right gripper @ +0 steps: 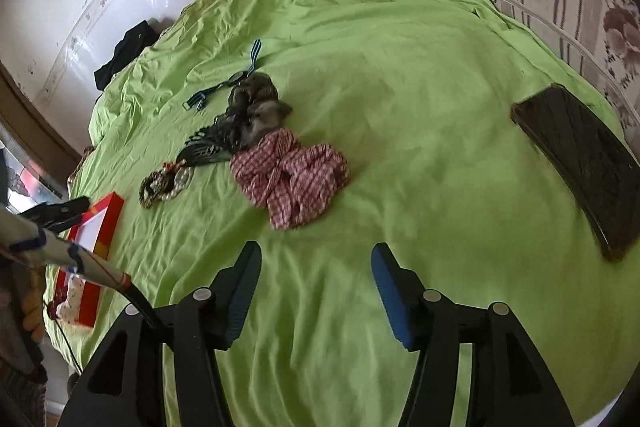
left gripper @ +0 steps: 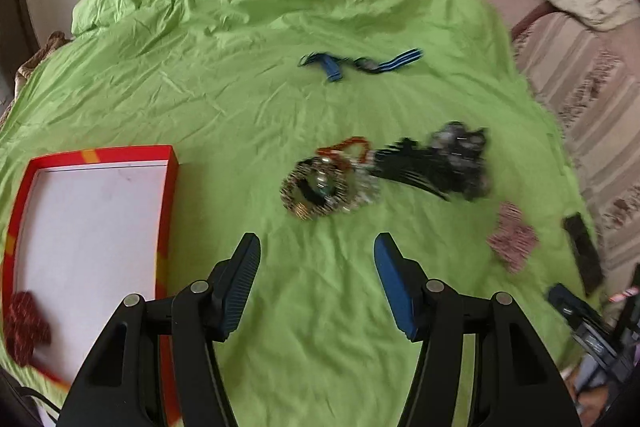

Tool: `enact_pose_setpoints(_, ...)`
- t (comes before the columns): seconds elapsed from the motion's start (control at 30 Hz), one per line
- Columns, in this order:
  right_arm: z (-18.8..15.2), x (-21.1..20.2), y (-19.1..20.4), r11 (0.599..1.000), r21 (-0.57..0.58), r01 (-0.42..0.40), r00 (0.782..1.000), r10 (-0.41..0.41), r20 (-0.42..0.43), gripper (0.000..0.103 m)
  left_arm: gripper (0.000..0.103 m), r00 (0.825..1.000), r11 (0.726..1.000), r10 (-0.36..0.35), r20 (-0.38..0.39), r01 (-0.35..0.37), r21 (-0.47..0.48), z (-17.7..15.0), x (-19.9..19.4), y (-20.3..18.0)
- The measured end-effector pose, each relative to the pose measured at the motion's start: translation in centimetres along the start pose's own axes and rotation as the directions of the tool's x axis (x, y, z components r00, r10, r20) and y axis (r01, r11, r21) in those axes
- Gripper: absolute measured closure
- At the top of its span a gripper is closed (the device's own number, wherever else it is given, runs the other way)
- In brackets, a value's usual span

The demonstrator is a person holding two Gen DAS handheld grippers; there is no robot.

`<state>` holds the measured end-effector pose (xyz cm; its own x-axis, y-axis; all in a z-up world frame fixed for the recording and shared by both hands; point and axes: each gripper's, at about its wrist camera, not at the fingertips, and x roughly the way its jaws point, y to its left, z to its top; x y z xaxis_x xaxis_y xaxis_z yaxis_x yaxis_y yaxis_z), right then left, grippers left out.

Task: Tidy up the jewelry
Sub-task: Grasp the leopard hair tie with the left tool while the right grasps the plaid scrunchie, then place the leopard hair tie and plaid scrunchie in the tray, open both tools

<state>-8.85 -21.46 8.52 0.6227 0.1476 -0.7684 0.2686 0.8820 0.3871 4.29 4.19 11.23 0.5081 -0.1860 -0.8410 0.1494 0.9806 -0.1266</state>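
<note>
Jewelry pile lies ahead of left gripper, jaws wide, empty. Right gripper likewise over bed. Pinch one bracelet, avoid tangles.

Jewelry pile motion-blurred, red box cut off at left edge

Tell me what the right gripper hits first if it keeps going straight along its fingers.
Most likely the bare green sheet just ahead of the open right gripper, since it points steeply down. The checked red scrunchie lies a little beyond and slightly left; depth is hard to judge, so it might graze that.
</note>
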Motion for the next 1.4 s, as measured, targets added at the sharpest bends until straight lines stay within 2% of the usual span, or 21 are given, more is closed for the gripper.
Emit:
enact_pose_setpoints(0.07,0.7,0.6,0.1,1.0,-0.002,-0.009,1.0,0.009,0.013,0.037,0.045,0.999,1.0,0.018,-0.035,-0.018,-0.02,0.9,2.7,0.8)
enact_pose_setpoints(0.17,1.8,1.6,0.2,1.0,-0.013,-0.004,1.0,0.004,0.018,0.036,0.045,0.997,0.999,0.001,-0.074,-0.005,-0.055,1.7,5.6,2.0)
enact_pose_setpoints(0.43,3.6,5.5,1.3,0.999,-0.031,0.015,1.0,-0.015,0.0,0.036,0.046,0.989,0.993,-0.073,-0.126,0.061,-0.1,2.4,9.7,2.6)
enact_pose_setpoints(0.5,3.9,6.4,1.4,1.0,-0.025,0.017,1.0,-0.017,-0.011,0.036,0.072,0.988,0.993,-0.083,-0.133,0.071,-0.093,2.2,10.0,2.3)
enact_pose_setpoints(0.53,3.9,6.7,1.5,1.0,-0.024,0.015,1.0,-0.016,-0.016,0.039,0.09,0.987,0.994,-0.078,-0.14,0.066,-0.089,2.1,10.0,2.2)
enact_pose_setpoints(0.57,3.9,6.9,1.5,1.0,-0.024,0.012,1.0,-0.012,-0.022,0.058,0.09,0.985,0.992,-0.091,-0.145,0.077,-0.098,2.0,9.8,2.3)
enact_pose_setpoints(0.63,3.8,7.4,1.8,1.0,-0.029,0.004,0.999,-0.005,-0.051,0.087,0.09,0.986,0.989,-0.101,-0.135,0.085,-0.123,1.8,8.9,2.4)
enact_pose_setpoints(0.73,3.4,6.7,1.8,1.0,-0.007,-0.01,0.999,0.009,-0.044,0.093,0.09,0.987,0.988,-0.121,-0.11,0.108,-0.113,1.2,6.7,1.9)
enact_pose_setpoints(0.97,2.4,2.6,2.6,0.999,0.016,-0.036,0.999,0.036,-0.003,0.094,0.09,0.98,0.978,-0.196,-0.043,0.192,-0.083,-0.3,0.0,0.7)
enact_pose_setpoints(1.17,2.1,-1.0,5.0,0.998,-0.008,-0.07,0.997,0.07,0.031,0.094,0.09,0.975,0.973,-0.22,0.022,0.221,-0.06,-1.8,-6.3,1.4)
enact_pose_setpoints(1.27,1.7,-2.1,7.1,0.994,-0.042,-0.098,0.995,0.1,0.029,0.094,0.09,0.979,0.977,-0.199,0.047,0.201,-0.068,-2.4,-8.3,3.4)
enact_pose_setpoints(1.4,1.1,-2.3,11.3,0.983,-0.117,-0.141,0.99,0.142,0.001,0.094,0.09,0.992,0.991,-0.091,0.085,0.099,-0.089,-3.4,-10.5,8.0)
